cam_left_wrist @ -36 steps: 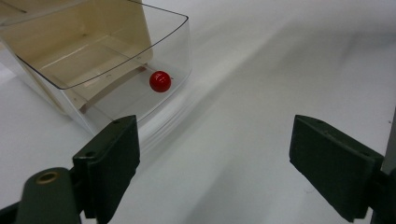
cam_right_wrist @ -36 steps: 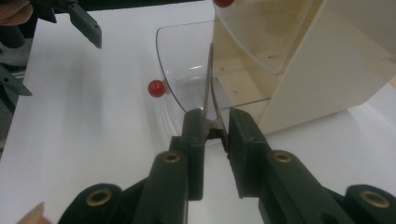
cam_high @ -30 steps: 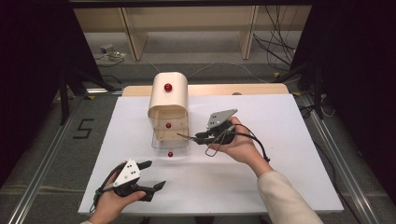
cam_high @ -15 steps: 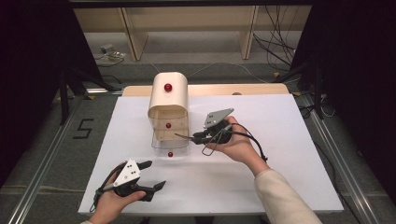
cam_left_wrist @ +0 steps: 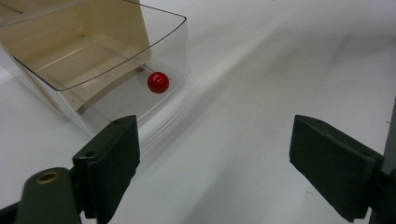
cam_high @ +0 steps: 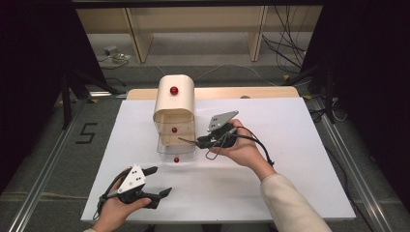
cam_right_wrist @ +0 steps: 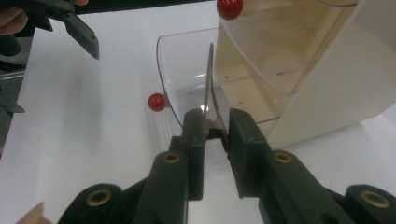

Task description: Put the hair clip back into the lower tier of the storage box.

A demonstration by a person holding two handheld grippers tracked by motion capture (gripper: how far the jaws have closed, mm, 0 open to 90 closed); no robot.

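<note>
Bright, even overhead light on the white table; dark surroundings; soft, slightly blurred close-ups.

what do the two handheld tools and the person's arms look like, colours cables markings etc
Both are black two-jaw tools: left tool, right tool. Each carries a grey three-cornered plate dotted with small dark marks and trails a black cable. The jaws are flat matte black pads on brass-riveted links. The right arm wears a cream sleeve.

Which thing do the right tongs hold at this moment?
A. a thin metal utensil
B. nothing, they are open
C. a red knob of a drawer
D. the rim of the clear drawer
A: in the right gripper view the right tongs are closed on a thin metal utensil whose slim end reaches over the pulled-out clear drawer; the red knob of that drawer stands apart from them.
</note>
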